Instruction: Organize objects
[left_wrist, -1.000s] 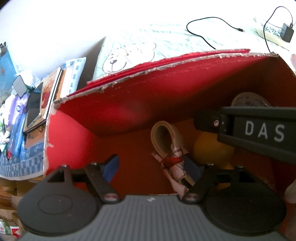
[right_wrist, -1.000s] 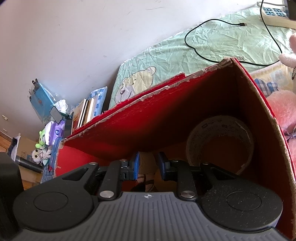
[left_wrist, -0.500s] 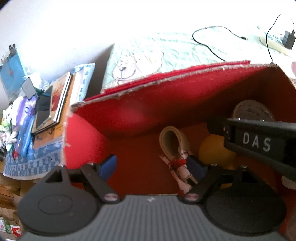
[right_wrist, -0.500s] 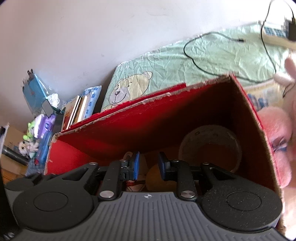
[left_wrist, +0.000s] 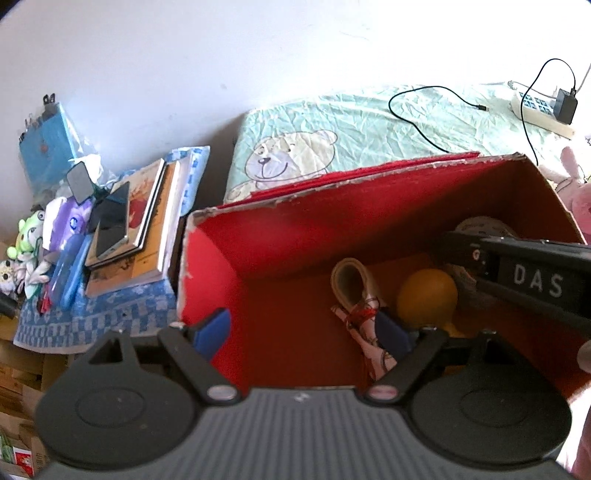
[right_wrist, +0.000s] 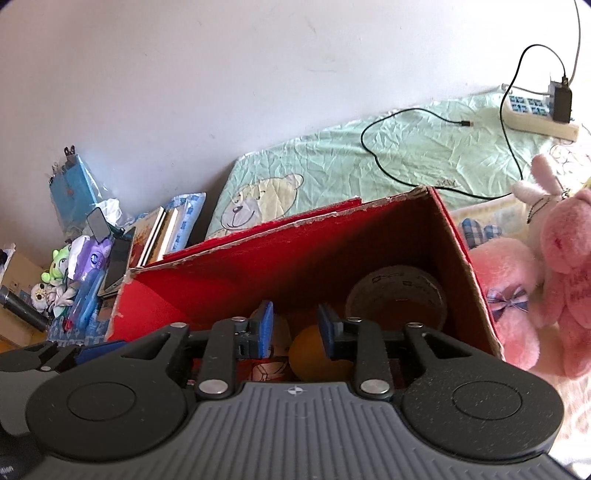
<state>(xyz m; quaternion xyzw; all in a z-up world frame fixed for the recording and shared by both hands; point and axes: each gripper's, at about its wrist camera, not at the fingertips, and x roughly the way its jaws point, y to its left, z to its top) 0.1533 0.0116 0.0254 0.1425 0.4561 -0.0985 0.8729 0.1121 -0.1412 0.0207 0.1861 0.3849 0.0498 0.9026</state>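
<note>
The right gripper (right_wrist: 295, 330), jaws parted and empty, hangs just above the orange ball (right_wrist: 314, 356) in the red box (right_wrist: 458, 258), while the wide-open left gripper (left_wrist: 303, 328) is farther off.

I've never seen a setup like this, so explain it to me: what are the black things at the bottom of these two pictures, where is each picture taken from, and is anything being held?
The black things are hand-held tongs, one in each of a person's hands, each with a camera looking forward along its two blue-tipped fingers. One picture looks out from the left tongs, the other from the right tongs. Both hang over an open red box on a bed. Inside lie a yellow ball, a rolled scroll tied with red string and a roll of tape. The black bar marked DAS in the left picture is the right tongs seen from the side. Both tongs are open and hold nothing. Beside the box are pink plush toys and a stack of books.
</note>
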